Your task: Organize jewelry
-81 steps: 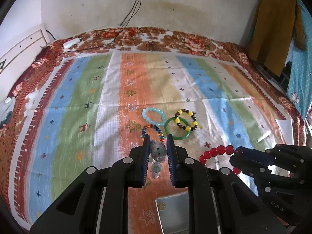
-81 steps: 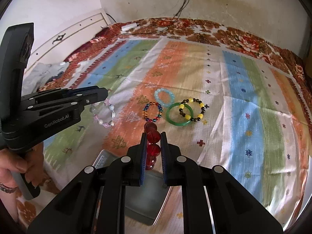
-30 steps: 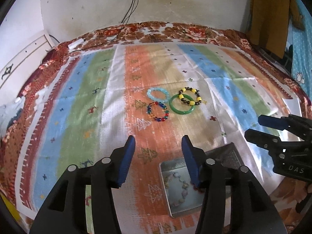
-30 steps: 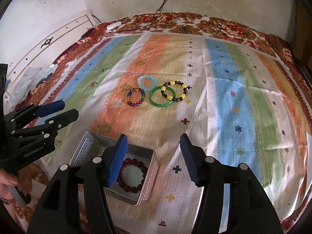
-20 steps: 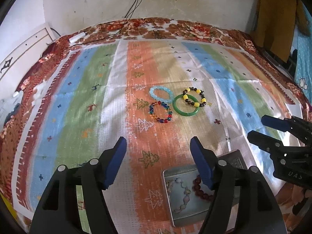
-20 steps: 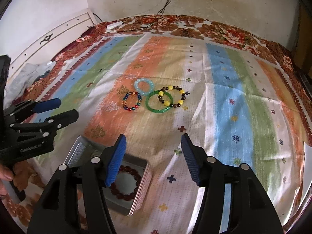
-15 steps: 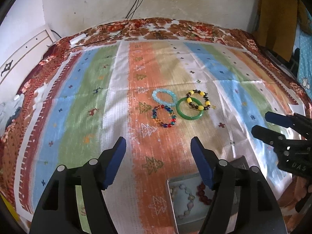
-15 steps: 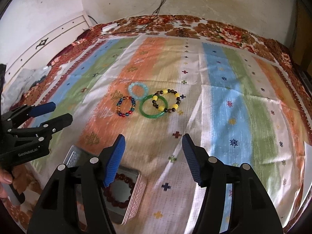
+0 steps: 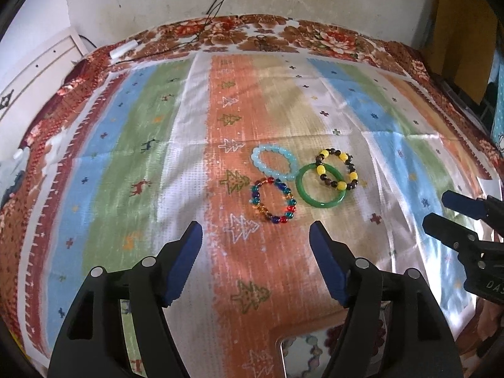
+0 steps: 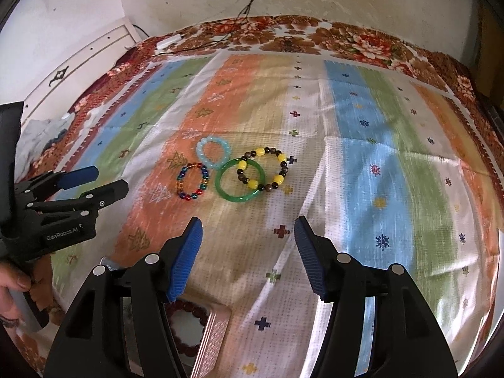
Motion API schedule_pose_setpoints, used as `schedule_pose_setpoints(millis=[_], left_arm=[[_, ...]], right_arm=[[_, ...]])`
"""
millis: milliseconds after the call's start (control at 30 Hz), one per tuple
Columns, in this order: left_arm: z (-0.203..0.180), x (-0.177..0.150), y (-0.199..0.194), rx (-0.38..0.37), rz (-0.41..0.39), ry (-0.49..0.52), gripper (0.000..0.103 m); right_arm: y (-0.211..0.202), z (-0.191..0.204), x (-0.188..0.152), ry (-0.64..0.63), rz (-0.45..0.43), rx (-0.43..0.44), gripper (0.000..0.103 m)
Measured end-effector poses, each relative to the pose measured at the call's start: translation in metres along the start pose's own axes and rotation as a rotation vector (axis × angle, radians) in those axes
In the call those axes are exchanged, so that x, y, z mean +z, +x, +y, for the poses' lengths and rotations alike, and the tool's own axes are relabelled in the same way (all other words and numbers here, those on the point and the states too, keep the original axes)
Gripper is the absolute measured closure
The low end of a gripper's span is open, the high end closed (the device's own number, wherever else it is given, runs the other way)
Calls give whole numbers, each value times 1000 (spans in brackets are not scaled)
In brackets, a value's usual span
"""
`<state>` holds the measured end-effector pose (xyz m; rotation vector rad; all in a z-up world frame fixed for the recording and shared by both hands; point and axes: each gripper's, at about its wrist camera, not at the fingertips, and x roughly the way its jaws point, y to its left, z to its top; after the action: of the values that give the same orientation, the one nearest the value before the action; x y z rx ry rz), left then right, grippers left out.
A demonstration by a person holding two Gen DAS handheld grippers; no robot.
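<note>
Four bracelets lie together on the striped cloth: a light blue bead bracelet, a multicolour bead bracelet, a green bangle and a yellow-and-dark bead bracelet that overlaps the bangle. My left gripper is open and empty, short of the multicolour bracelet. Open and empty too, my right gripper hovers just before the bangle. A metal tin behind the fingers holds a red bead bracelet and a pale one.
The striped cloth covers a floral bedspread that ends at a stained wall. A white plug and black cables lie at the far edge. White furniture stands left, hanging clothes right. A hand holds the left gripper's grip.
Both grippers, earlier shut on bracelets that now lie in the tin, have moved forward toward the four bracelets. The tin has slipped to the bottom of both views. The left jaws have widened.
</note>
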<state>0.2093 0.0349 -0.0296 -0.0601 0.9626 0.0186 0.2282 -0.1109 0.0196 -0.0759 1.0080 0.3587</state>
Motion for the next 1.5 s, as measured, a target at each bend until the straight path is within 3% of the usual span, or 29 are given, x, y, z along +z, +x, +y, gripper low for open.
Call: schedule_pose_setpoints(millis=[367, 900, 1500], left_arm=[[3, 19, 23, -4, 30, 12, 33], [7, 39, 69, 3, 114, 37, 33], [7, 42, 116, -7, 208, 54, 33]], right_arm=[[23, -16, 19, 67, 29, 7, 43], [72, -27, 49, 84, 92, -70, 43], [127, -41, 67, 107, 158, -109, 43]])
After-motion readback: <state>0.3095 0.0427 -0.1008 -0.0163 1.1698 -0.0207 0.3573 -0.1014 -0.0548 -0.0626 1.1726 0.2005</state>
